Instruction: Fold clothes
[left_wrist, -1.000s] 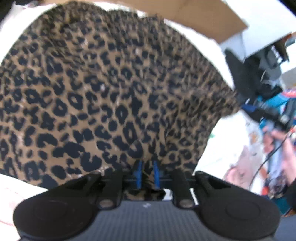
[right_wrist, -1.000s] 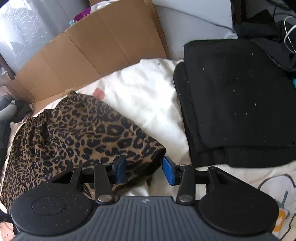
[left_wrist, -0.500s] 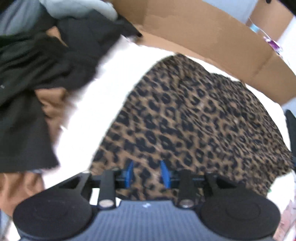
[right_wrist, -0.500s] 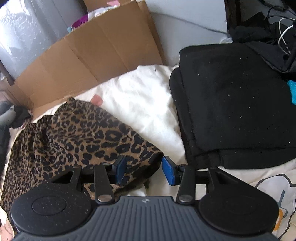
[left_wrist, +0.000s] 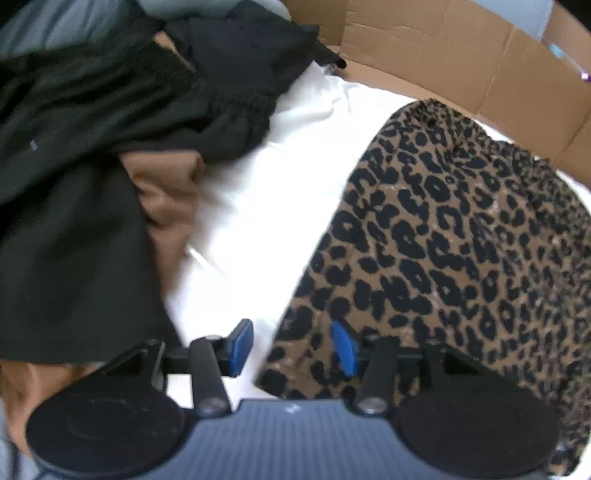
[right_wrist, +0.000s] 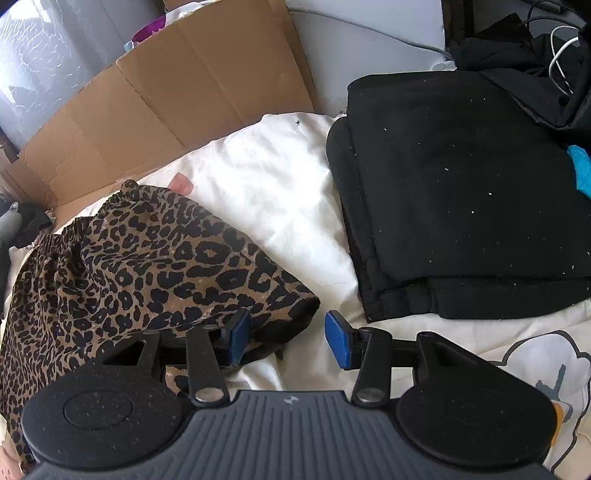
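Leopard-print garment (left_wrist: 461, 240) flat on white bedding (left_wrist: 258, 192); I keep left gripper (left_wrist: 291, 347) and right gripper (right_wrist: 282, 338) jaws apart, straddling corners, then pinch hems evenly.

My left gripper (left_wrist: 291, 345) points steeply down with its blue pads (left_wrist: 239, 347) parted and pressing on nothing, one pad on each side of a cloth edge. My right gripper (right_wrist: 286, 339) also tilts downward, jaws apart about the same, a cloth corner lying loose between the pads without being pinched.
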